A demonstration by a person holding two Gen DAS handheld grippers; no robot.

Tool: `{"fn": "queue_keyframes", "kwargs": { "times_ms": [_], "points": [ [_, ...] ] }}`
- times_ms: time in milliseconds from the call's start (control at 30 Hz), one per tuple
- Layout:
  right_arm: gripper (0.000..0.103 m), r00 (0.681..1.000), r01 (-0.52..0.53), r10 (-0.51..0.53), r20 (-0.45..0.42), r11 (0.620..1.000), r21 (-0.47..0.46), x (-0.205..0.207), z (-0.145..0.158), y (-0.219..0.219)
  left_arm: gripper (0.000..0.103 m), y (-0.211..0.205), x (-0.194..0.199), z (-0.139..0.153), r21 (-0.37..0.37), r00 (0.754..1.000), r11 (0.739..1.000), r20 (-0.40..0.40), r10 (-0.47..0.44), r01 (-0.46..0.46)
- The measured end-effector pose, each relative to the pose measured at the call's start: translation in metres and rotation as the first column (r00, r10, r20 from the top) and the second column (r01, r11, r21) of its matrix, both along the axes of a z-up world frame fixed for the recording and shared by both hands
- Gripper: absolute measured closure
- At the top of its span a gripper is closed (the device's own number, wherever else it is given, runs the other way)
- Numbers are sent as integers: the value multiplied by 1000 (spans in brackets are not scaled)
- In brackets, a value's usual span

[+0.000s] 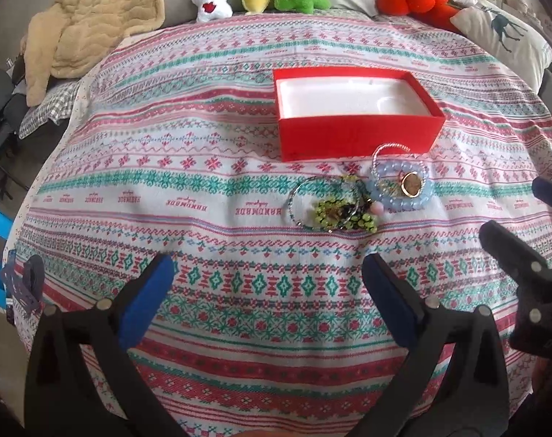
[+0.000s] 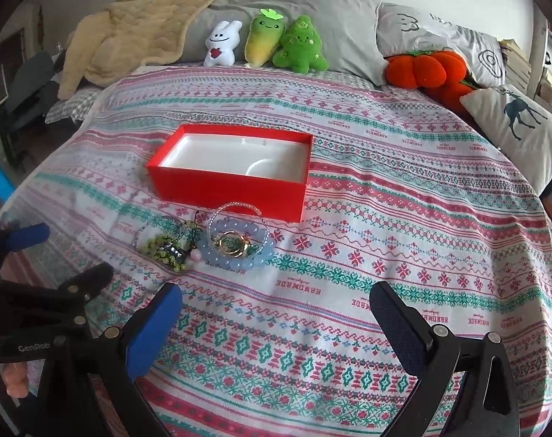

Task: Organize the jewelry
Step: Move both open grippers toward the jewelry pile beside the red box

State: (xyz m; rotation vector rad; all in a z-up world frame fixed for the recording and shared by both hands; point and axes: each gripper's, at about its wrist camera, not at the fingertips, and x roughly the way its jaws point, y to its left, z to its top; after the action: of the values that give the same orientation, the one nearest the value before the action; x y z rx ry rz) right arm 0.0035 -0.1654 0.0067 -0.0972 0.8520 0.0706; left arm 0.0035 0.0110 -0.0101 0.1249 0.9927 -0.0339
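Note:
An open red box [image 1: 356, 134] with a white empty inside lies on the patterned bedspread; it also shows in the right wrist view [image 2: 232, 185]. Just in front of it lies a pile of jewelry: a blue bead bracelet [image 1: 403, 202] [image 2: 239, 258] with a gold ring [image 1: 411, 184] [image 2: 232, 243] on it, a thin clear bead bracelet [image 1: 388, 151] [image 2: 235, 208], and green beads [image 1: 330, 215] [image 2: 163, 251] with a thin bangle. My left gripper [image 1: 266, 280] is open and empty, short of the pile. My right gripper [image 2: 276, 309] is open and empty, near the pile's right.
Plush toys [image 2: 268, 42], a grey pillow [image 2: 312, 3], an orange plush [image 2: 425, 69] and a deer cushion [image 2: 519, 123] line the bed's far side. A beige blanket [image 2: 130, 25] lies at the back left. The bedspread [image 2: 403, 218] stretches wide to the right.

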Motion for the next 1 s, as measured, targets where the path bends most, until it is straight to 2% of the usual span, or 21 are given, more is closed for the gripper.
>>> {"fn": "queue_keyframes", "kwargs": {
  "times_ms": [133, 200, 267, 333, 433, 567, 633, 700, 800, 867, 1000],
  "points": [
    [0, 1000, -7, 7, -2, 1000, 11, 0, -1, 1, 0, 6, 2, -7, -96, 998, 995, -59, 12, -17],
    [0, 1000, -3, 3, 2, 1000, 26, -1, -1, 0, 0, 8, 2, -8, -117, 997, 993, -74, 16, -24],
    [0, 1000, -3, 2, 10, 998, 62, -2, -2, -4, 0, 6, 5, -10, -92, 995, 996, -102, -5, -5],
    [0, 1000, 2, -4, 22, 996, 91, -2, -2, -8, 0, 5, 6, -8, -62, 997, 998, -83, -6, 1],
    [0, 999, -13, 8, 48, 994, 108, -3, -2, -11, 0, 11, 6, -7, -108, 996, 994, -92, 10, -20],
    [0, 997, -30, 28, 79, 999, 28, -5, -3, -4, 0, 15, 8, -6, -131, 994, 991, -105, 17, -30],
    [0, 996, -38, 36, 77, 999, 27, -5, -2, -3, 1, 15, 7, -6, -142, 995, 989, -100, 18, -32],
    [0, 997, -38, 36, 69, 999, 28, -4, -3, -3, 1, 19, 5, -9, -152, 994, 986, -95, 52, -66],
    [0, 998, -33, 32, 55, 999, 22, -3, -5, -4, 1, 28, 4, -17, -219, 987, 968, -124, 97, -123],
    [0, 998, -36, 35, 43, 999, 26, -2, -5, -4, 1, 30, 3, -18, -209, 985, 966, -121, 126, -150],
    [0, 999, -48, 48, 5, 997, 59, 1, -8, -5, 1, 27, 6, -16, -187, 987, 975, -131, 96, -120]
  ]
}}
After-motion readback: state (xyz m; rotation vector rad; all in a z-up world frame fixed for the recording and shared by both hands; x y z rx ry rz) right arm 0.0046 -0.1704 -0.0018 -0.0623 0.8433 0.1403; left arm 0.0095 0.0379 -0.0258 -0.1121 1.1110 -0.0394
